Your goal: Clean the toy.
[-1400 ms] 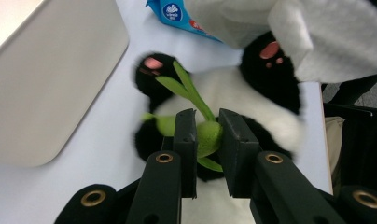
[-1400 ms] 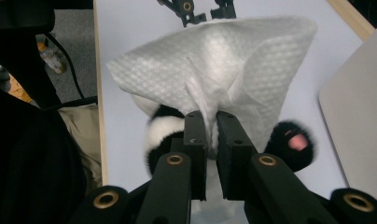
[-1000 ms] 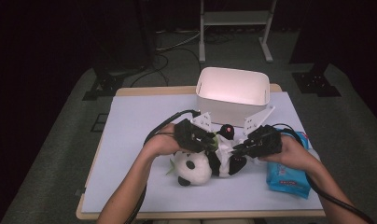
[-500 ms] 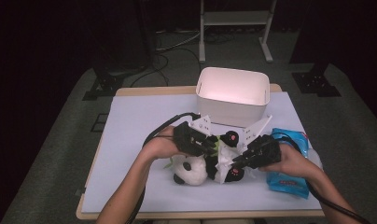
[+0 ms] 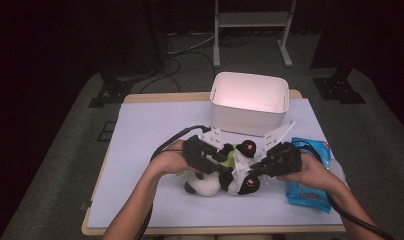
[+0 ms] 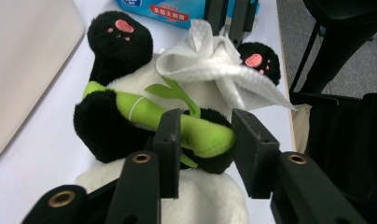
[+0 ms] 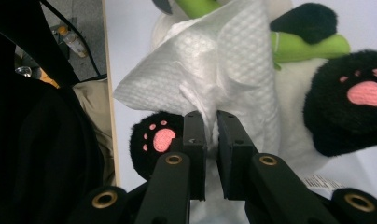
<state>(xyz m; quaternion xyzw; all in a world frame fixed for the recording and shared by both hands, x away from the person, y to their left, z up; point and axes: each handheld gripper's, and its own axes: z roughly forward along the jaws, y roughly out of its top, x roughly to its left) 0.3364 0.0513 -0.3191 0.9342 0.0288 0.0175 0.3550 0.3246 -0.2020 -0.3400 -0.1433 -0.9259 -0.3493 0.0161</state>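
Panda toy (image 5: 215, 182) lies on its back on the desk (image 5: 150, 130), near the front edge, between my two hands, with the white bin (image 5: 250, 102) behind it and the blue wipes pack (image 5: 310, 190) just beside it on my right. My left tool (image 6: 205, 140) has just been opening its jaws: in the left gripper view they stand apart on either side of the green bamboo stalk (image 6: 177, 121) that the toy hugs, one pad against the stalk, the other with a visible gap, so I judge nothing is clamped there now. My right tool (image 7: 211, 128) stands narrow, its jaws pinched on a fold of the white wipe (image 7: 224, 65), which is draped over the toy's belly between the two pink-soled feet (image 7: 364, 93). Relation that governs the coming move: the toy's long axis runs across the desk from my left hand (image 5: 167, 160) toward my right hand (image 5: 310, 172), head end under the left tool, feet toward the right. The wipe lies directly ahead of the right tool and already in its grip, so that hand is the nearer one for any wiping stroke. My judgement is that the stroke should run along the belly, while the left tool steadies the toy at the stalk.
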